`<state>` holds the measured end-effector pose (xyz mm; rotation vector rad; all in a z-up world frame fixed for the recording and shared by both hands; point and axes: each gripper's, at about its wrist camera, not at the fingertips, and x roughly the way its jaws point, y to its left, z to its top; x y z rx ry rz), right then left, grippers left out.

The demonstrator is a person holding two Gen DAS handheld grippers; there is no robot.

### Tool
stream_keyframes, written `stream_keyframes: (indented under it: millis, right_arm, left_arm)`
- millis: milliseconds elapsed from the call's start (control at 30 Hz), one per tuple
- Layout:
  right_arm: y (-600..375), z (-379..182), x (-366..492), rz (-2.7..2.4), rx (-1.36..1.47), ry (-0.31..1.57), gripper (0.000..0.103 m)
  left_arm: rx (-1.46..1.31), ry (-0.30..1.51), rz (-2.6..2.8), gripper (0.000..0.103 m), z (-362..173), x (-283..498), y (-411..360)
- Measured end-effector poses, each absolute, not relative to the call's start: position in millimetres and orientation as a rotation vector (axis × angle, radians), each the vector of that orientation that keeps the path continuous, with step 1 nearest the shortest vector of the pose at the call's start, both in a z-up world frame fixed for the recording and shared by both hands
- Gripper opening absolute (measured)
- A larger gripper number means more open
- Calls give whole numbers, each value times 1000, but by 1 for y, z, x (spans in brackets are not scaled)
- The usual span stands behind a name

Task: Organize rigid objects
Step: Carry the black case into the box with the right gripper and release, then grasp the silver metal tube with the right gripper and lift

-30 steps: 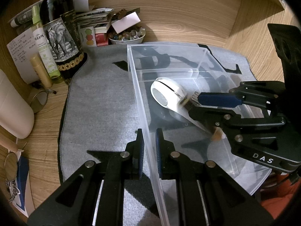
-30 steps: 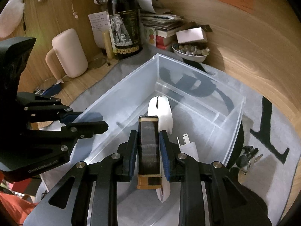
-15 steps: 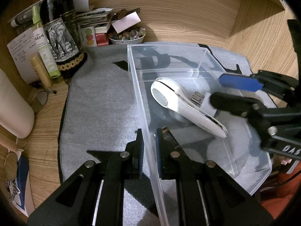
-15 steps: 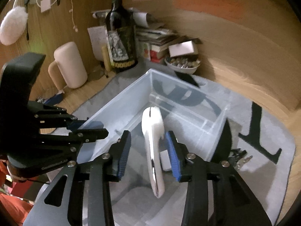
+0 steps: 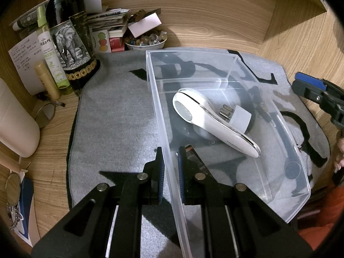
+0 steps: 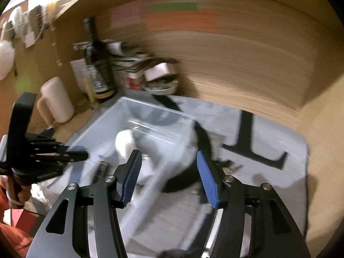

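A clear plastic bin [image 5: 234, 53] stands on a grey mat [image 5: 116, 124]. Inside lie a white handheld device [image 5: 210, 122], a white plug adapter [image 5: 238, 116] and a dark cylinder with a tan end [image 6: 101, 171], partly hidden behind my left fingers in the left wrist view [image 5: 189, 150]. My left gripper [image 5: 171, 163] is shut on the bin's near left wall. My right gripper [image 6: 169, 172] is open and empty, raised above the bin's right edge; it also shows at the right edge of the left wrist view [image 5: 311, 88]. The right wrist view is blurred.
A dark wine bottle [image 5: 68, 34], a green spray bottle [image 5: 51, 51], a tan tube [image 5: 47, 79], stacked papers [image 5: 107, 19] and a bowl of small items [image 5: 148, 40] crowd the back left. A cream jug [image 5: 15, 124] stands left. Keys [image 6: 228, 165] lie on the mat right of the bin.
My right gripper let go of the dark cylinder inside the bin, opened wide, and pulled up and out to the right. My left gripper kept its hold on the bin wall.
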<state>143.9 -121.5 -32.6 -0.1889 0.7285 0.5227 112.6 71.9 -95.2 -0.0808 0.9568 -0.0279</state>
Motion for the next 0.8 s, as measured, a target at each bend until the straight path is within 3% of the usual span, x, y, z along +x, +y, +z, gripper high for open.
stream_keyframes:
  millis: [600,700,767,800]
  right_arm:
    - [-192,-98,143,337,-140,918,50]
    - [-194,-111,136,332,-144,954,44]
    - [-195,-119,136,338,-145,977,32]
    - [-195,-122,136,338,-145,980,32]
  left_arm:
    - [-82,966,-11,11,-96,111,73]
    - [-81,966,-12,11,-96,111,73]
    - [-80,966,-11,11,-96,110,73]
    - [-81,966,-11,11,-95,111,73]
